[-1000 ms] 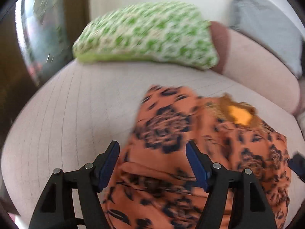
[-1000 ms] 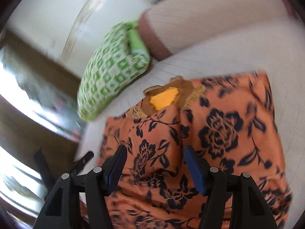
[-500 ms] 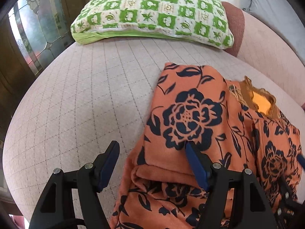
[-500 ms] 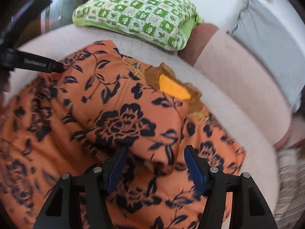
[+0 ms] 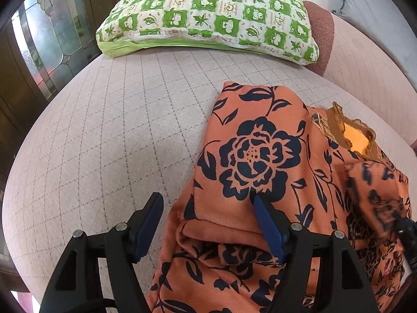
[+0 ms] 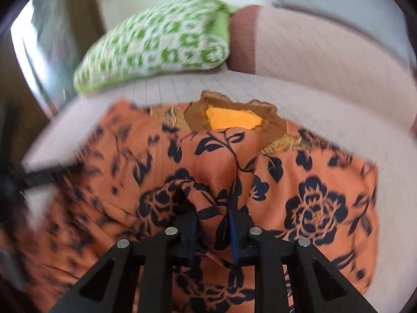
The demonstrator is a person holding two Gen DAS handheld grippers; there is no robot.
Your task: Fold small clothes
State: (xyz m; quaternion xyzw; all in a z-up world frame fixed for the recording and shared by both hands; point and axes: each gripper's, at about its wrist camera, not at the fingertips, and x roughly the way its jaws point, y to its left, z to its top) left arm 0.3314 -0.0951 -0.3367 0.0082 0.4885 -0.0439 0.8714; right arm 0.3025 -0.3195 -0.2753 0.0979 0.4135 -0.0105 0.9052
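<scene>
An orange garment with dark blue flowers [image 5: 260,161] lies partly folded on a pale quilted cushion [image 5: 117,130]. Its brown neckline with a yellow lining [image 5: 357,138] shows at the right. My left gripper [image 5: 208,208] is open, low over the garment's left folded edge, with the right finger [image 5: 268,229] resting on the cloth. In the right wrist view the same garment [image 6: 312,203] fills the lower frame, neckline [image 6: 234,120] at the far side. My right gripper [image 6: 212,216] is shut on a bunched fold of the garment near its middle.
A green and white checked pillow [image 5: 208,15] lies at the far edge of the cushion and shows in the right wrist view [image 6: 156,44]. A pink padded backrest [image 5: 365,60] runs along the right. A dark wooden door with patterned glass [image 5: 44,39] stands at the left.
My right gripper has closed from open onto a fold of the garment and swung its view round. My left gripper has stayed open and barely moved.
</scene>
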